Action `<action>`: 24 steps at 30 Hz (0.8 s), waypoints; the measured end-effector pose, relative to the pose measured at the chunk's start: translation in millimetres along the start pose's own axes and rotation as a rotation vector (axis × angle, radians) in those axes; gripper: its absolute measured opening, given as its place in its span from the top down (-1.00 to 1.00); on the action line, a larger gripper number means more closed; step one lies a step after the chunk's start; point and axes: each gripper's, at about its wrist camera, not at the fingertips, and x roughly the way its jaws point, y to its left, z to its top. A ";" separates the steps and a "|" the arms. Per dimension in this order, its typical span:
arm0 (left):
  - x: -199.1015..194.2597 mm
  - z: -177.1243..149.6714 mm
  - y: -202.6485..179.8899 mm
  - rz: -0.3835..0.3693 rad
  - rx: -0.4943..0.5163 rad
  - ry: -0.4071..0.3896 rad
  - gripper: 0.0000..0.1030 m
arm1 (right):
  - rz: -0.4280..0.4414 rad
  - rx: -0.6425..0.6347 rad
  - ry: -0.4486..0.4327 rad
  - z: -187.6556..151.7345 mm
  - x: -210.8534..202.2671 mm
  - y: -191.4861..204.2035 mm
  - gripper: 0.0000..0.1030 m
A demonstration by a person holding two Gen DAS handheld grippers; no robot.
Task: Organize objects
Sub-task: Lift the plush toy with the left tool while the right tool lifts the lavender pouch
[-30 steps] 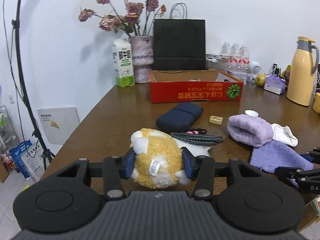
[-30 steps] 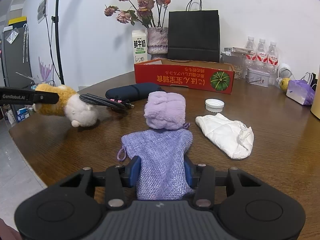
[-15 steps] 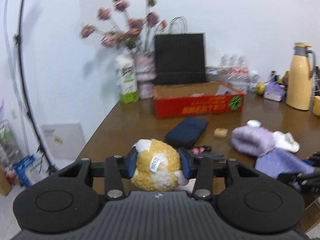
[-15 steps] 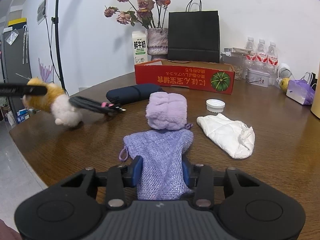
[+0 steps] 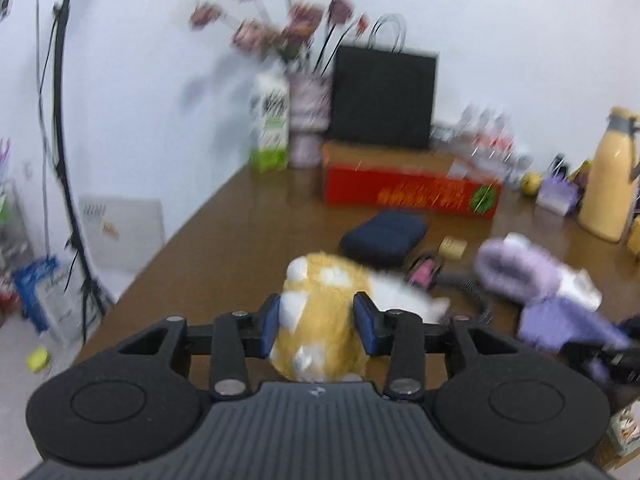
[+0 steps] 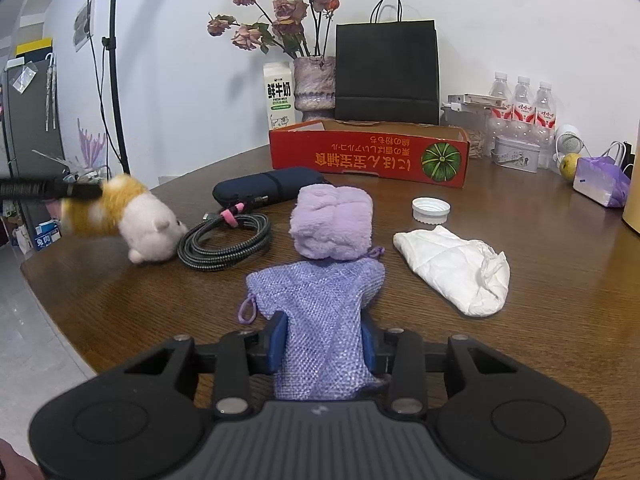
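My left gripper (image 5: pixel 319 326) is shut on an orange and white plush toy (image 5: pixel 316 304), squeezing its orange back. In the right wrist view the plush toy (image 6: pixel 120 212) sits at the table's left edge, its white head touching a coiled cable (image 6: pixel 224 244). My right gripper (image 6: pixel 323 344) has its jaws closing on a purple mesh pouch (image 6: pixel 316 304) that lies flat on the table; both blue pads press its near end. The left wrist view is blurred.
A fluffy purple roll (image 6: pixel 332 220) lies just past the pouch. Around it are a white cloth (image 6: pixel 456 272), a bottle cap (image 6: pixel 431 209) and a navy case (image 6: pixel 268 188). An open red box (image 6: pixel 368 156) stands further back, a yellow thermos (image 5: pixel 608 184) at the right.
The left jaws have narrowed on the plush, which has shifted and rolled a little. The cable that lay against it now lies coiled on the table. The right jaws have narrowed on the pouch.
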 end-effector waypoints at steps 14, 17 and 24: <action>28.3 1.3 -8.5 0.014 0.051 0.117 -0.64 | -0.004 -0.010 0.010 0.5 0.5 1.1 0.32; 35.4 -0.4 -6.8 0.008 0.035 0.136 -0.57 | 0.000 -0.004 0.010 1.0 -0.1 0.3 0.41; 33.1 -3.7 -6.1 0.000 0.001 0.130 0.00 | 0.013 0.009 0.002 2.1 -6.9 -2.3 0.66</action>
